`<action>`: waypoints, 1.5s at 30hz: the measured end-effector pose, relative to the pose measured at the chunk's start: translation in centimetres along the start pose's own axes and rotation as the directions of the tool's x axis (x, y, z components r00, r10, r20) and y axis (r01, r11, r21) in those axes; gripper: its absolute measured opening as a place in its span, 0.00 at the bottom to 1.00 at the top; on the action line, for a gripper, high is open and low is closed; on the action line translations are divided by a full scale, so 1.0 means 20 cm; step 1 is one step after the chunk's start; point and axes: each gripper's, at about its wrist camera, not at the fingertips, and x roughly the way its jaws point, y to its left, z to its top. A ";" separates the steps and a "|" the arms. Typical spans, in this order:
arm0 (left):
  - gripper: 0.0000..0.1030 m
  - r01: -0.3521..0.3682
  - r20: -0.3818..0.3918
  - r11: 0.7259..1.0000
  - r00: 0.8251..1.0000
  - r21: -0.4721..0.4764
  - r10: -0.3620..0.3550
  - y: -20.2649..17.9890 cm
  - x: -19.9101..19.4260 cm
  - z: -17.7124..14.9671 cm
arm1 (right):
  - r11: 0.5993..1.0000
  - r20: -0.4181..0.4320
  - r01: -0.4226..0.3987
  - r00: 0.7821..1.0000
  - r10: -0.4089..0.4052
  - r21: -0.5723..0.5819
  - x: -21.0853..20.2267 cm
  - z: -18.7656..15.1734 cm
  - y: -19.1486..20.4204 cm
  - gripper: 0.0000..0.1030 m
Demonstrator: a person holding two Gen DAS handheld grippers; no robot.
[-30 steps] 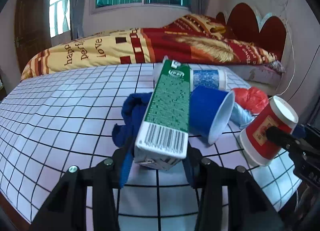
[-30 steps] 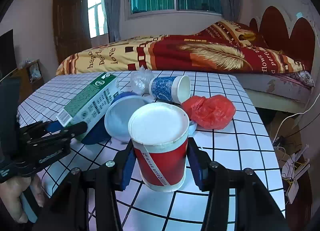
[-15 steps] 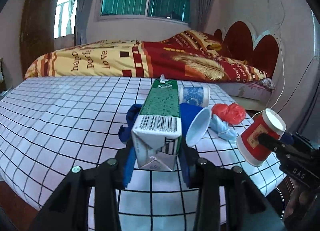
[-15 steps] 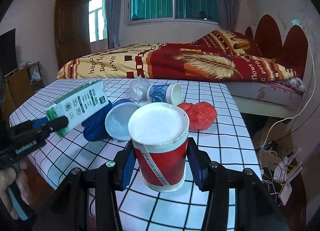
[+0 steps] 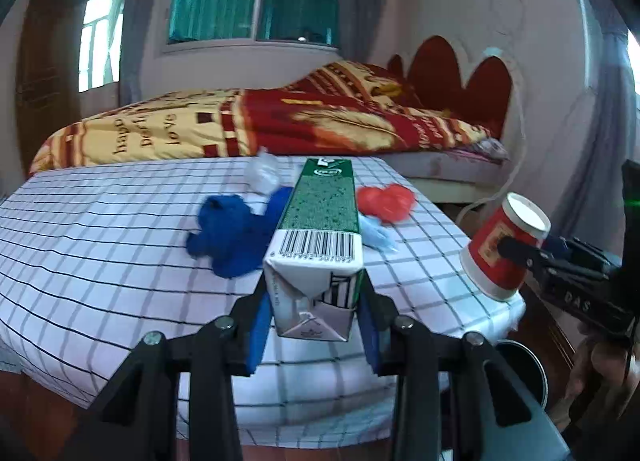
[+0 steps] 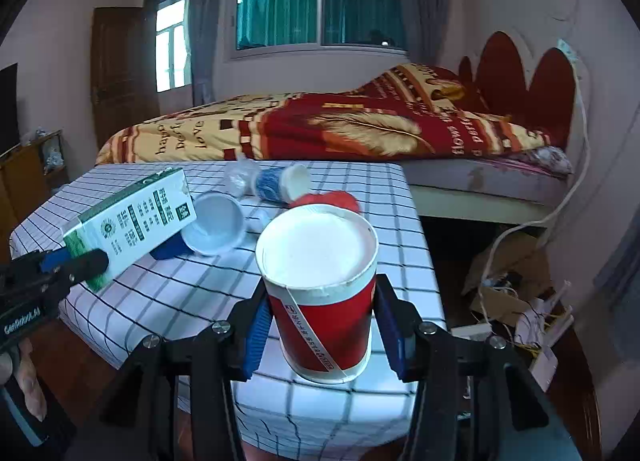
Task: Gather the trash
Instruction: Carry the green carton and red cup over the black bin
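My left gripper is shut on a green and white carton and holds it above the checked table's front edge; the carton also shows in the right wrist view. My right gripper is shut on a red paper cup, held off the table's right corner; the cup also shows in the left wrist view. On the table lie a blue cloth, a red plastic bag, a blue cup, a patterned blue cup and a clear plastic wrapper.
A dark round bin stands on the floor below the table's right corner. A bed with a red and yellow blanket lies behind the table. Cables and cardboard clutter lie on the floor at the right.
Both grippers have lifted and pulled back from the table with the carton and the red cup. The table's trash pile now looks farther away, and the bin has come into view.
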 end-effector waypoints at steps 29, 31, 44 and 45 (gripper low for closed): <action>0.38 0.376 -0.196 0.900 0.921 0.222 -0.336 -0.90 0.09 -0.24 | 0.948 -0.179 0.274 0.953 -0.245 0.162 -0.35 -0.57 -0.77 0.50; 0.39 0.394 -0.223 0.889 0.912 0.234 -0.345 -0.96 0.11 -0.28 | 0.946 -0.203 0.278 0.949 -0.243 0.166 -0.34 -0.63 -0.80 0.50; 0.38 0.487 -0.436 0.838 0.828 0.246 -0.353 -1.23 0.33 -0.58 | 0.933 -0.337 0.292 0.917 -0.212 0.208 -0.26 -0.94 -1.00 0.50; 0.38 0.492 -0.453 0.836 0.820 0.243 -0.351 -1.25 0.35 -0.60 | 0.934 -0.346 0.288 0.916 -0.205 0.210 -0.25 -0.96 -1.01 0.50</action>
